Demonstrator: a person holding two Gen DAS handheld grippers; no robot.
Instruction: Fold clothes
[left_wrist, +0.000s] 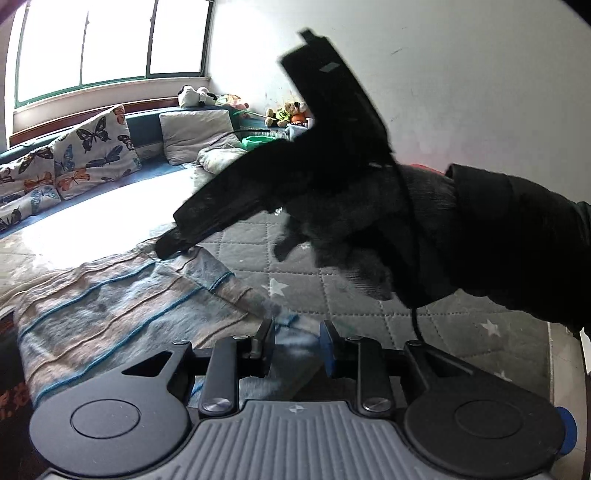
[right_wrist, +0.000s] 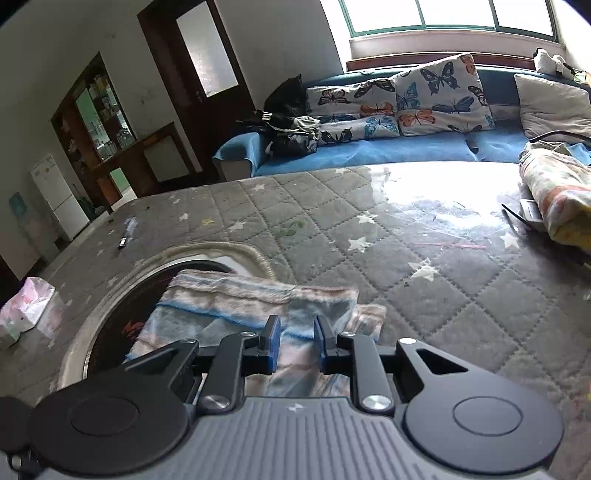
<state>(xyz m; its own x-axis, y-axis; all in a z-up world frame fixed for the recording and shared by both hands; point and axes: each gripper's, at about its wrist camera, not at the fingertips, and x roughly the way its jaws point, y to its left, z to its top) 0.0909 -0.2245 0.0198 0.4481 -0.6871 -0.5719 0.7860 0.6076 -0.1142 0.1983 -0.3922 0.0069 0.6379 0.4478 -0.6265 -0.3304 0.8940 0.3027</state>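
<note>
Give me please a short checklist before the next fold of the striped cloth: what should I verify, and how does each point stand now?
1. Right gripper holds the striped cloth: ok, the cloth fills the gap between its fingers.
2. Left gripper holds the cloth: cannot tell, the cloth is between its fingers but blurred.
3. Cloth lies flat: not ok, one part is folded over and creased.
4. Quilted mat beyond the cloth is free: ok.
5. Cable is away from the left fingers: not ok, it hangs close beside them.
</note>
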